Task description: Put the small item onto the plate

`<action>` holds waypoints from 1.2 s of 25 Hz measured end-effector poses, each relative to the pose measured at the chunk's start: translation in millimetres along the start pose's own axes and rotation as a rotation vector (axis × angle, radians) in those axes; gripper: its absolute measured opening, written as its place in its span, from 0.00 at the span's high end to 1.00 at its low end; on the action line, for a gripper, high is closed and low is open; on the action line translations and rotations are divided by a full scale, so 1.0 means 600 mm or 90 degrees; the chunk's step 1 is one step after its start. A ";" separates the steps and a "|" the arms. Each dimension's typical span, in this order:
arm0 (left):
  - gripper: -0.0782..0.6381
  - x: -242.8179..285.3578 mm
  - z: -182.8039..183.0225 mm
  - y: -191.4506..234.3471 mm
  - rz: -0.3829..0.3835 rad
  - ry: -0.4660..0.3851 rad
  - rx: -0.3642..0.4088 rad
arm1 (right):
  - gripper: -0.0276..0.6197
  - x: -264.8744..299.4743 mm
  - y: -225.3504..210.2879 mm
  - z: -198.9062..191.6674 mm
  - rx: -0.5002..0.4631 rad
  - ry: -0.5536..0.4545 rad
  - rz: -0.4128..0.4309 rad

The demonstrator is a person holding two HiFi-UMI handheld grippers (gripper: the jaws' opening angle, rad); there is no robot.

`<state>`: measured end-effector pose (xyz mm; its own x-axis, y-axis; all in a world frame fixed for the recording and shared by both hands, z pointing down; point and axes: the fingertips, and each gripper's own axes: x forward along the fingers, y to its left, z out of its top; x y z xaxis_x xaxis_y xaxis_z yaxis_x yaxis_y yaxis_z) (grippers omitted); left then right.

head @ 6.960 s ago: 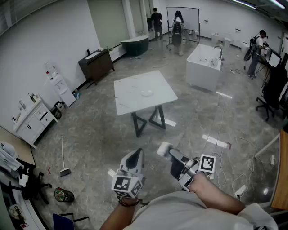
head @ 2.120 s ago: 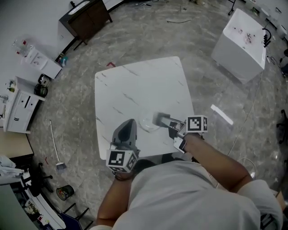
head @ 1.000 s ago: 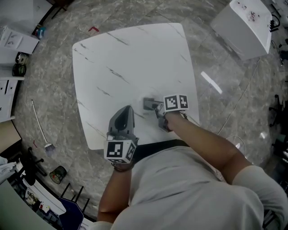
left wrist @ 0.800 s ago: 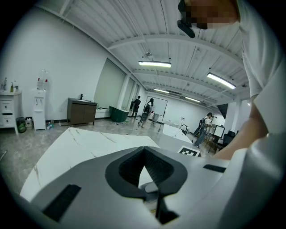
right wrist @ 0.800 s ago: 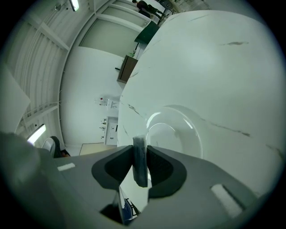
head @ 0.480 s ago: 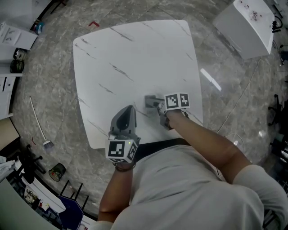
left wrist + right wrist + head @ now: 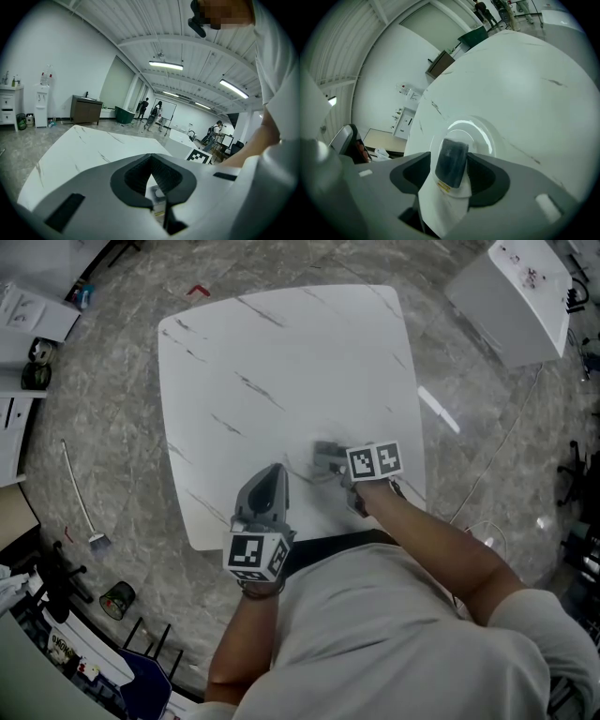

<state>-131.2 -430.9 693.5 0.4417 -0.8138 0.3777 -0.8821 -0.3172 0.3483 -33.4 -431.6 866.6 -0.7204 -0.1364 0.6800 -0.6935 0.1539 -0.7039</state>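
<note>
On the white marble table point(image 7: 281, 352) stands a clear glass plate point(image 7: 487, 133), faint in the head view point(image 7: 330, 435). The small item point(image 7: 451, 161), a dark piece in a white packet, sits between the jaws of my right gripper point(image 7: 450, 176) just over the plate's near side. Those jaws have just been opening, and they stand apart from the item on both sides. In the head view the right gripper point(image 7: 325, 457) covers the plate's near edge. My left gripper point(image 7: 273, 474) hovers at the table's near edge, to the left, with its jaws together and nothing in them point(image 7: 152, 187).
A white block-shaped unit point(image 7: 525, 296) stands on the grey stone floor at the top right. A broom point(image 7: 80, 512) lies on the floor at the left. Several people stand far off across the room point(image 7: 152, 115).
The right gripper and its marker cube have shifted a little right and towards me over the plate. The left gripper has barely moved.
</note>
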 end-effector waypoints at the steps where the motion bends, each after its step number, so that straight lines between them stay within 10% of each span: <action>1: 0.88 -0.002 -0.002 -0.001 -0.001 0.001 -0.001 | 0.62 -0.003 -0.001 -0.003 -0.008 0.004 -0.004; 10: 0.88 -0.020 0.008 -0.008 -0.002 -0.012 0.003 | 0.59 -0.060 0.032 0.036 -0.104 -0.042 -0.003; 20: 0.88 -0.045 0.125 -0.086 -0.011 -0.074 0.075 | 0.90 -0.219 0.204 0.079 -0.403 -0.177 0.122; 30: 0.88 -0.126 0.274 -0.217 -0.064 -0.153 0.113 | 0.95 -0.470 0.419 0.091 -0.643 -0.390 0.175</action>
<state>-76.6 -408.5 478.5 0.4956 -0.8592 0.1275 -0.8601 -0.4650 0.2099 -5.1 -408.0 487.0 -0.9171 -0.3766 0.1308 -0.3936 0.9076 -0.1463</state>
